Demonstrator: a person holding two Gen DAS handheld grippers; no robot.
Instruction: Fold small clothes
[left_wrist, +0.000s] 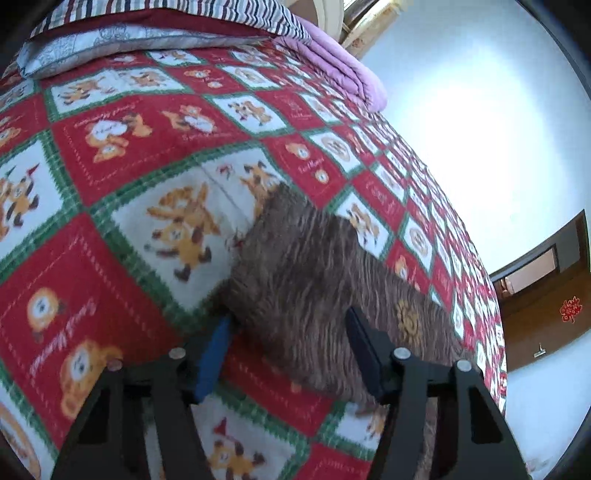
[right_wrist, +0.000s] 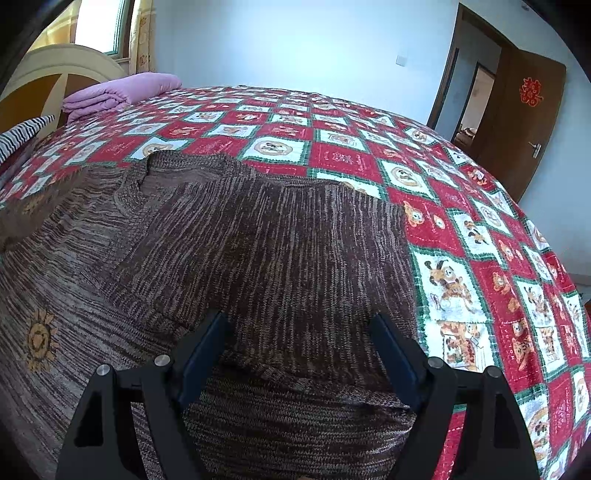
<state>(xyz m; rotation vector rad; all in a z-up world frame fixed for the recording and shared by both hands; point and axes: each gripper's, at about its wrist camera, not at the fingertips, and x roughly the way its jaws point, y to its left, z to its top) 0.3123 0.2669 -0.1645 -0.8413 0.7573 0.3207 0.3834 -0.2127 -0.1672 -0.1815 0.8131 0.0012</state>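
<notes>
Here both grippers' jaws gape, seemingly empty, over the brown sweater (right_wrist: 258, 240) on the bedspread (right_wrist: 480, 236).

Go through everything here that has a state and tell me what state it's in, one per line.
Brown knit sweater: lying on the bed, one side folded over the body.
Left gripper: open, sweater edge between its fingers.
Right gripper: open, over the folded part.
Purple blanket: folded, at the head of the bed.
Patterned bedspread: spread flat.
Door: open.
</notes>
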